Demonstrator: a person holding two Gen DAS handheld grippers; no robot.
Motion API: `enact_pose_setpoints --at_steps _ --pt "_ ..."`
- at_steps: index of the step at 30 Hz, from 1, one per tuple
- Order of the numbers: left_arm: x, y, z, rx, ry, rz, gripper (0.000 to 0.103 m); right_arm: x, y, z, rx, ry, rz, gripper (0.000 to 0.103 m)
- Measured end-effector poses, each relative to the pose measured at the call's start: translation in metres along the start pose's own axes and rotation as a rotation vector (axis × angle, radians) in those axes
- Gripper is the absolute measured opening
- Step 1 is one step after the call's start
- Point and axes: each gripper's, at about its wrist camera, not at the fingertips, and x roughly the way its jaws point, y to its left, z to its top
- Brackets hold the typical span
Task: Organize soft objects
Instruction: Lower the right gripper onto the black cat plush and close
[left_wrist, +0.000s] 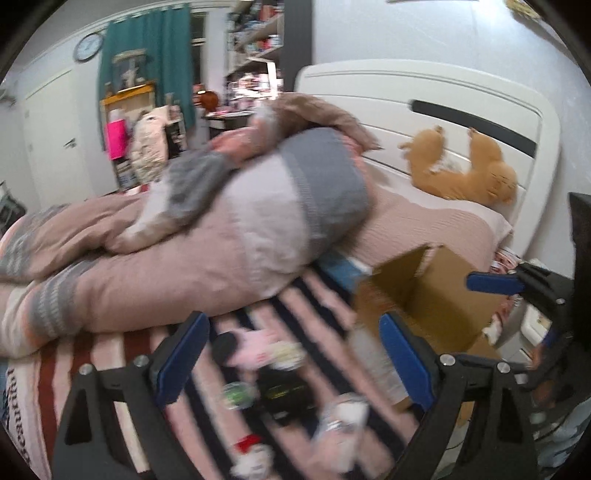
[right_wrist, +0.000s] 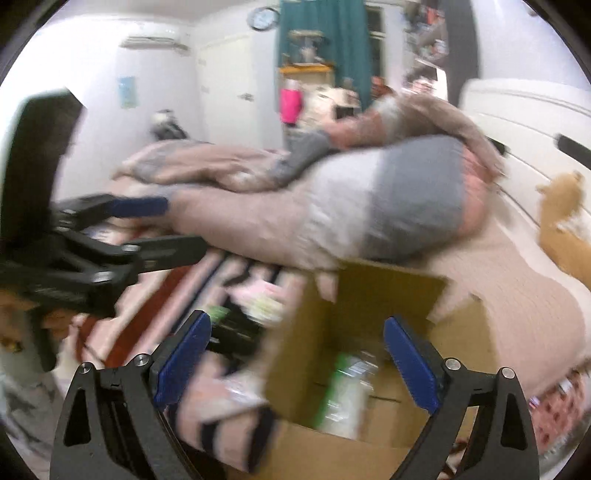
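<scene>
Several small soft toys lie on a striped blanket (left_wrist: 110, 354): a pink one (left_wrist: 258, 347), a black one (left_wrist: 284, 391), a white one (left_wrist: 343, 417) and a red-and-white one (left_wrist: 251, 454). My left gripper (left_wrist: 295, 354) is open and empty above them. An open cardboard box (right_wrist: 369, 332) stands on the bed, with a green-and-white item (right_wrist: 343, 395) inside. My right gripper (right_wrist: 295, 358) is open and empty over the box's near edge. The box also shows in the left wrist view (left_wrist: 424, 291). Both views are blurred.
A heap of pink and grey bedding and a pillow (left_wrist: 258, 221) lies across the bed behind the toys. An orange plush (left_wrist: 472, 170) leans on the white headboard (left_wrist: 406, 96). Shelves, a teal curtain (left_wrist: 147, 55) and a door stand beyond the bed.
</scene>
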Motion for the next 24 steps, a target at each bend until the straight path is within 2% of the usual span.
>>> enact_pose_setpoints --at_steps 3,5,7,10,13,16,20,24 --pt "-0.01 0.048 -0.017 -0.055 0.007 0.049 0.092 0.017 0.044 0.016 -0.077 0.006 0.056 0.094" --pt "-0.013 0.074 -0.029 -0.087 0.013 0.073 0.092 0.037 0.068 0.019 -0.112 0.044 0.085 0.093" --pt "-0.013 0.097 -0.043 -0.118 0.024 0.092 0.092 0.062 0.089 0.016 -0.125 0.094 0.11 0.087" --pt "-0.006 0.117 -0.06 -0.139 0.044 0.114 0.092 0.098 0.102 0.004 -0.084 0.174 0.133 0.085" --pt "0.005 0.133 -0.08 -0.153 0.071 0.108 0.092 0.138 0.105 -0.014 -0.03 0.26 0.099 0.085" --pt "0.015 0.143 -0.096 -0.173 0.094 0.099 0.092 0.175 0.094 -0.032 0.032 0.322 -0.01 0.085" --pt "0.027 0.151 -0.108 -0.185 0.112 0.09 0.092 0.208 0.068 -0.05 0.128 0.375 -0.094 0.085" --pt "0.035 0.151 -0.111 -0.181 0.124 0.079 0.092 0.231 0.048 -0.063 0.208 0.419 -0.077 0.085"
